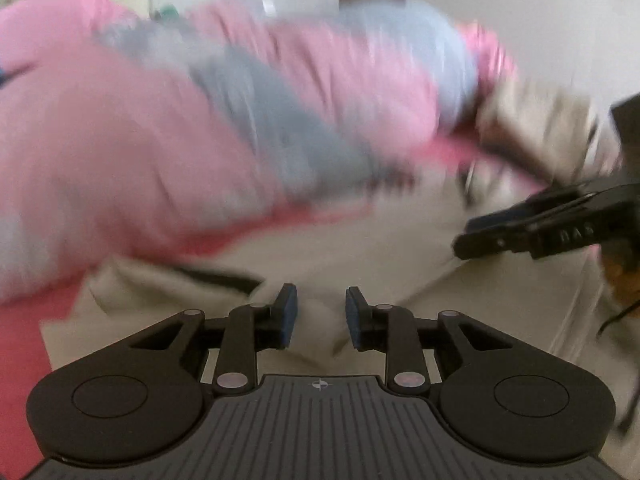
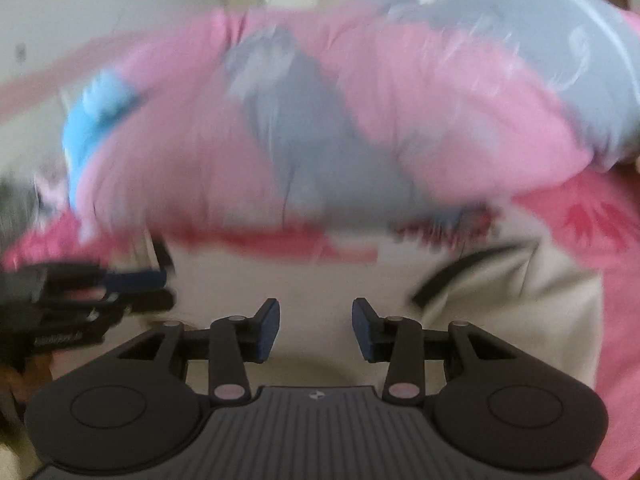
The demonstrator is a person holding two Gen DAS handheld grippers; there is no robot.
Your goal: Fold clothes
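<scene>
Beige garment [image 1: 360,248] spread directly beneath both grippers; black-trimmed edge nearer right gripper [image 2: 316,330]. Left gripper [image 1: 321,316] jaws apart, empty; right likewise. Frames blurred.

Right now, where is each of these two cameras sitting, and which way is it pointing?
Left wrist view: on the left gripper, looking down past its open fingers at a beige garment; the right gripper enters at right.
Right wrist view: on the right gripper, fingers open, same downward look; the left gripper enters at left.
Shared: the beige garment and a blurred pink and grey pile behind.
</scene>
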